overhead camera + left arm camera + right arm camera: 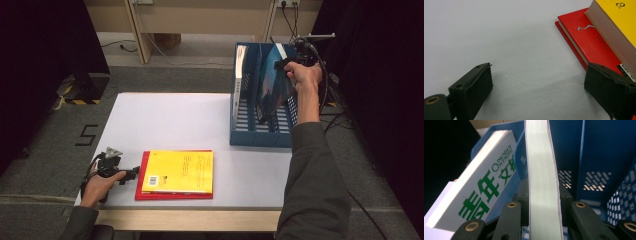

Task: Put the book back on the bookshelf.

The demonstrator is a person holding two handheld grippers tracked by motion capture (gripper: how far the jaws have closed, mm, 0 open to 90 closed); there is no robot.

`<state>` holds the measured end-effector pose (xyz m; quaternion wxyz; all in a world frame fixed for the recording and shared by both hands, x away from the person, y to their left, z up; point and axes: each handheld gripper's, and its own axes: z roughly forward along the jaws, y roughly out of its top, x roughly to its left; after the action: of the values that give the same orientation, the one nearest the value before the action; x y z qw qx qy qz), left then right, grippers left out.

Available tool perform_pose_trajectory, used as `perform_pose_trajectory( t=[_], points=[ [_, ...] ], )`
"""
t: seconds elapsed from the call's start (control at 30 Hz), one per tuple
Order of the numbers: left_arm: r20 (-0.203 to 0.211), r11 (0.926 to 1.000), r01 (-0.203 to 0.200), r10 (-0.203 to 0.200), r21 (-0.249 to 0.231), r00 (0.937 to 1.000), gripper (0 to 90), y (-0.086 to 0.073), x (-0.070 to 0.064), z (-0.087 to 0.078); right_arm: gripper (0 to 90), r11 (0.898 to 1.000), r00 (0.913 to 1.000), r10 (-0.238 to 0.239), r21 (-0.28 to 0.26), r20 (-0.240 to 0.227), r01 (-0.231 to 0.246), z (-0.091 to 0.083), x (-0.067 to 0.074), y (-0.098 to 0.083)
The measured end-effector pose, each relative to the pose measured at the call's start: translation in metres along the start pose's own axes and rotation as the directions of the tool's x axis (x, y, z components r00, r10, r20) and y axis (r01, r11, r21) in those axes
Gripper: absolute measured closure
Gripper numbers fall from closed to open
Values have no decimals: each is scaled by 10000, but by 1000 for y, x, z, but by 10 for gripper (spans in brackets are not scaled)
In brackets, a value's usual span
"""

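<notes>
My right gripper (287, 65) is shut on a blue-covered book (272, 85), held upright and slightly tilted inside the blue file rack (260, 136). In the right gripper view my right gripper (544, 200) has a jaw pressed on each cover of this book, whose pale page edge (542, 170) rises between them. A white book with green lettering (484, 187) stands in the rack's left compartment (241, 65). My left gripper (134, 172) rests open on the table beside a yellow book (180, 171) lying on a red book (141, 176). Bare table shows between the jaws of my left gripper (539, 75), near the red book (591, 40) and the yellow book (619, 22).
The white table (165, 117) spreads between the book stack and the rack at its back right corner. Perforated blue walls (604, 152) divide the rack. Dark curtains hang at both sides, and cables trail on the floor behind the table.
</notes>
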<state>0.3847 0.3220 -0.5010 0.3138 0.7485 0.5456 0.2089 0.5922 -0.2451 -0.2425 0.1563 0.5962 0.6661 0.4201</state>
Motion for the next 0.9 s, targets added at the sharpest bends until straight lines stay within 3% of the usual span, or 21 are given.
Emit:
perform_pose_trajectory(
  t=[0.43,0.6,0.9],
  points=[
    [4,10000,-44,44,36,10000,70,0,0,0,713,9996,9994,108,277,-329,-99,25,-9,-12],
    [4,10000,-35,35,-2,10000,70,0,0,0,708,9987,9996,118,504,-249,-105,36,-11,-18],
    [0,10000,-36,36,-24,10000,70,-1,0,0,660,9989,9996,-188,418,-222,197,42,-3,-16]
  ],
)
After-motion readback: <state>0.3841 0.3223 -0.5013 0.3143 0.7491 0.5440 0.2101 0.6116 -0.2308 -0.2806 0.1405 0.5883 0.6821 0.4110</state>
